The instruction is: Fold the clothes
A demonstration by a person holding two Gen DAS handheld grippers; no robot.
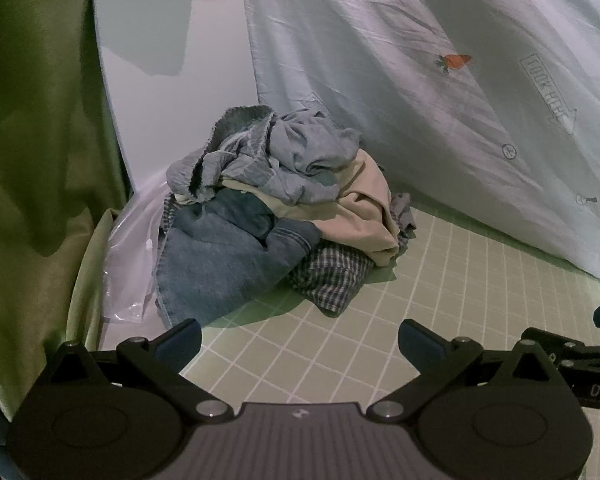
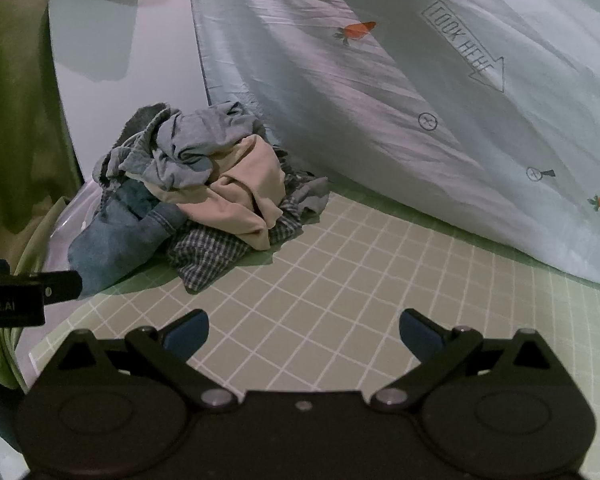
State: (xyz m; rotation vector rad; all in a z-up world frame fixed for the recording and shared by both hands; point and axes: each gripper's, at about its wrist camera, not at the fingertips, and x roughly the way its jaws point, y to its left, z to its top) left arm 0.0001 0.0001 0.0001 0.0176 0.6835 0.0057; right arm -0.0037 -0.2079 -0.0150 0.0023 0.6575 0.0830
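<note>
A heap of clothes [image 1: 276,208] lies at the far left of a green gridded mat [image 1: 380,344]: a grey-blue crumpled garment on top, a beige one under it, blue denim at the left, a checked shirt at the front. The right wrist view shows the same heap of clothes [image 2: 204,192] on the mat [image 2: 340,280]. My left gripper [image 1: 300,344] hovers open over the mat, short of the heap, with nothing between its blue pads. My right gripper [image 2: 304,336] is open too, empty, beside the left one, whose tip [image 2: 60,282] pokes in from the left.
A pale blue sheet [image 1: 440,100] printed with carrots and an arrow hangs behind the mat. A white board [image 1: 172,40] stands behind the heap, a green curtain [image 1: 40,140] at the left, and a clear plastic bag [image 1: 128,264] lies beside the denim.
</note>
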